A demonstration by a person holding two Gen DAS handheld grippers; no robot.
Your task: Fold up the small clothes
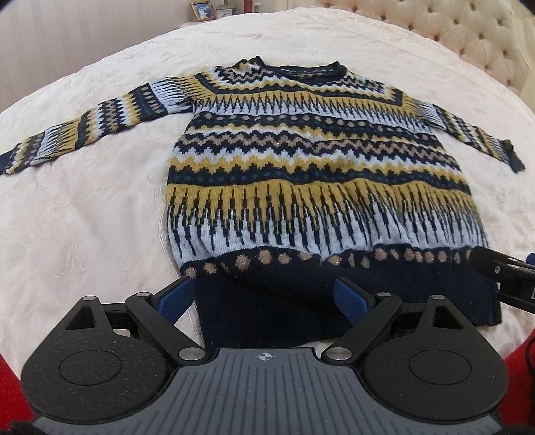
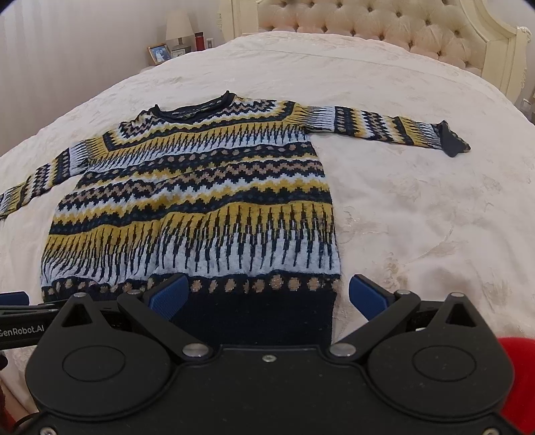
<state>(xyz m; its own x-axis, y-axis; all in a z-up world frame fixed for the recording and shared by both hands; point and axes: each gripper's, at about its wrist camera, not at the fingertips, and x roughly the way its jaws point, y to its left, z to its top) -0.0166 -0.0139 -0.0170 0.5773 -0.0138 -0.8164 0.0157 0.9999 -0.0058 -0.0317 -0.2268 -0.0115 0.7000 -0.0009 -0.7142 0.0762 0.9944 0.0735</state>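
A patterned sweater (image 1: 311,167) lies flat and face up on a cream bed (image 1: 83,234), neck away from the cameras and dark hem nearest them, with both sleeves spread out to the sides. The left gripper (image 1: 264,297) hovers at the hem's left corner, its jaws spread wide: one blue pad (image 1: 175,297) sits just off the sweater's edge over the bedspread, the other over the dark hem band. The right gripper (image 2: 267,294) is at the hem's right corner, jaws likewise spread and holding nothing, one blue pad (image 2: 169,296) over the hem and the other (image 2: 367,294) just past the side edge above the bedspread. In the left wrist view, part of the right gripper shows at the right margin, near the hem. Behind the bed are a tufted headboard (image 2: 367,23) and a nightstand carrying a lamp (image 2: 179,30), a framed photo (image 2: 158,53) and a red bottle (image 2: 199,40).
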